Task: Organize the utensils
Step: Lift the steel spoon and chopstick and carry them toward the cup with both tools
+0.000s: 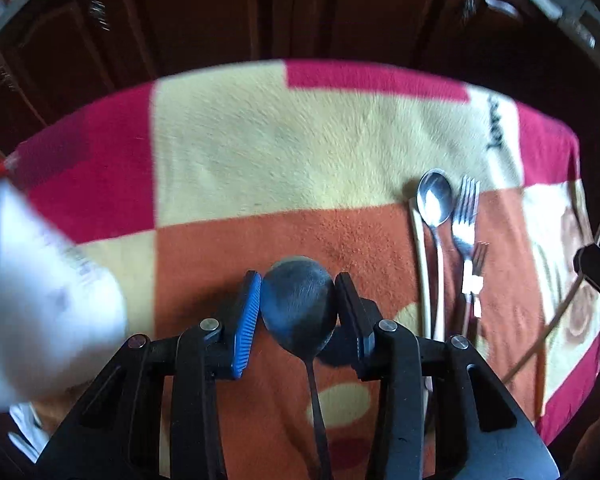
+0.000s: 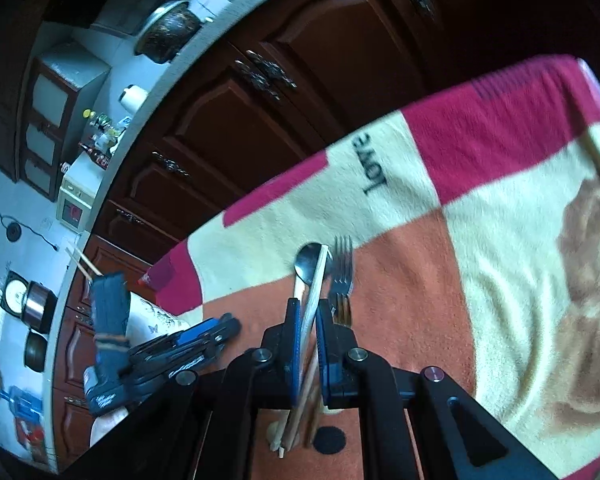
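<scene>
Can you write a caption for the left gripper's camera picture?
Left gripper shut on a dark spoon above the checked blanket.

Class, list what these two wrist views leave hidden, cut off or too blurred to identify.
- Left wrist view: the dark spoon handle's end runs off the bottom edge, under the left gripper.
- Left wrist view: the white object at the left is motion-blurred and cut by the edge; unidentifiable.
- Right wrist view: the chopstick midsection sits hidden between the right gripper fingers.
</scene>
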The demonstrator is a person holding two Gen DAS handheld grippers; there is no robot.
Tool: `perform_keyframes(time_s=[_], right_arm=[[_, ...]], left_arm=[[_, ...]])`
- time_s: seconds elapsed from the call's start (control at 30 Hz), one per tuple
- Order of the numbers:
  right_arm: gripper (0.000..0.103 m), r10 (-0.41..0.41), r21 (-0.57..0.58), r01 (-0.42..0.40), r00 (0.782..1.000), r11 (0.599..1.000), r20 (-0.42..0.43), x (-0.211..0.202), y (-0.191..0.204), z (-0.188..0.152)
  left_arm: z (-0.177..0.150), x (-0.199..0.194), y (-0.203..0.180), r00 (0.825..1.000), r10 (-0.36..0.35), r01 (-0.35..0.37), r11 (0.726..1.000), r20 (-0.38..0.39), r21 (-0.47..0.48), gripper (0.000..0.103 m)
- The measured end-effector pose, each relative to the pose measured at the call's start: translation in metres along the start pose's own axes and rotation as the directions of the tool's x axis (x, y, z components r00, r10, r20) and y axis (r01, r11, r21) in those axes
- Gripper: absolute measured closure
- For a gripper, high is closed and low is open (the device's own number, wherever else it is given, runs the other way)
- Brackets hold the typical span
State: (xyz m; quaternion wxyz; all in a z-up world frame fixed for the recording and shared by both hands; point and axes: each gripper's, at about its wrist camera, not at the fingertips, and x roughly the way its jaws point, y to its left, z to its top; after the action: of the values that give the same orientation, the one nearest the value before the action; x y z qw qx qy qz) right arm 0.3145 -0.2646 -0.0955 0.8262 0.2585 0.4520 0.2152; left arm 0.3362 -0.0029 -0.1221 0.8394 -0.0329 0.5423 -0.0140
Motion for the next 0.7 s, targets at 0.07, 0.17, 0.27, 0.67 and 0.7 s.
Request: perform_keyframes(time_s=[0.07, 0.17, 0.27, 0.67, 0.7], right_arm=[[0.097, -0.010, -0.028, 0.011, 1.000, 1.000, 0.015, -0.006, 0.011, -0.001], [0.098, -0.036, -0.101, 0.041, 0.998, 0.994, 0.045, -0.018, 0.037, -0.006], [0.098, -0.064, -0.181, 0.076, 0.995, 0.980, 0.070, -0.027, 0.068, -0.015], [0.098, -0.098, -0.356, 0.133, 0.988, 0.925, 0.116, -0.050, 0.161, -0.045], [0.099, -0.092, -0.370, 0.131, 0.988, 0.920, 0.122, -0.054, 0.171, -0.046]], left_arm=[[-0.009, -0.022, 0.005, 0.998, 0.002, -0.001, 1.000, 0.064, -0.017, 0.066], [-0.026, -0.062, 0.010, 0.984, 0.026, -0.022, 1.000, 0.174, -0.021, 0.066], [-0.044, -0.105, 0.019, 0.958, 0.047, -0.035, 0.998, 0.281, -0.048, 0.066], [-0.082, -0.222, 0.079, 0.883, 0.055, 0.030, 0.985, 0.466, -0.171, 0.066], [-0.083, -0.234, 0.085, 0.872, 0.064, 0.027, 0.984, 0.486, -0.177, 0.066]])
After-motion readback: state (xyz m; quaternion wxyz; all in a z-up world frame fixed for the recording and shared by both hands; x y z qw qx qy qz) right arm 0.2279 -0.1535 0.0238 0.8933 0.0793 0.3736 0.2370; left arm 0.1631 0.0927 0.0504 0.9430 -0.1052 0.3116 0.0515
